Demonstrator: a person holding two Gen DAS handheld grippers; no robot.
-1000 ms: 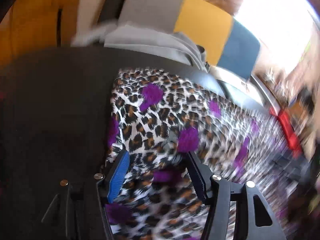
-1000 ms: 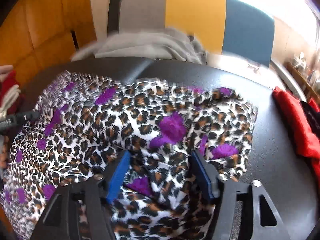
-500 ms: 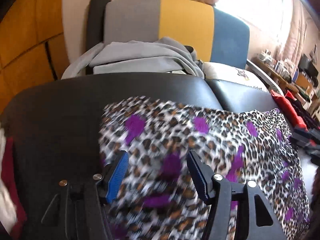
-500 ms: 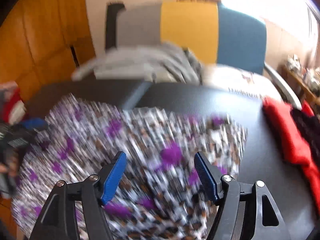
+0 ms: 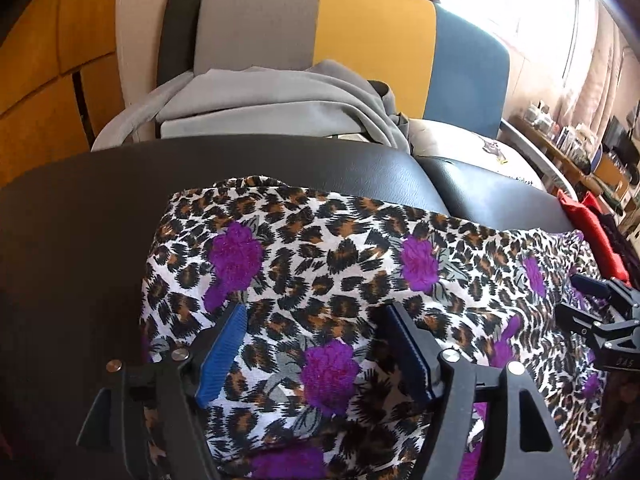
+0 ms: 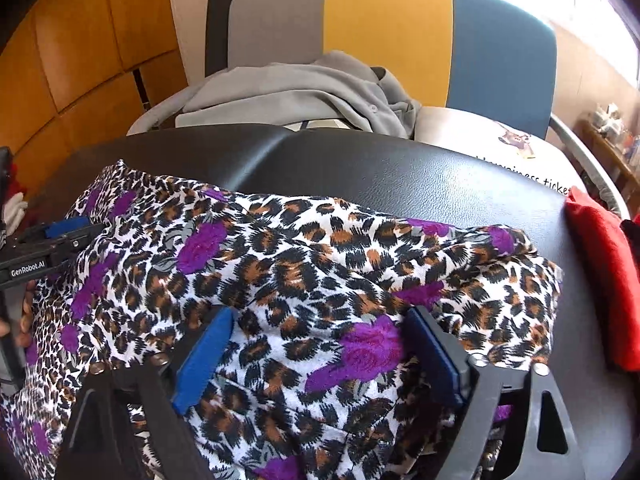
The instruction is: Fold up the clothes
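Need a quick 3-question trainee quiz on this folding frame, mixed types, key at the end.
1. True or false: the leopard-print garment lies on the black table.
2. Which side of the garment, in the right wrist view, is the red cloth? A) left B) right C) on top of it
3. Fill in: the grey hoodie lies on the ____ behind the table.

Key: 1 true; 2 B; 3 chair. Both the left tongs and right tongs are opening, with fabric between their jaws.

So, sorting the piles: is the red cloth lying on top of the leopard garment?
No, the red cloth lies apart on the black table.
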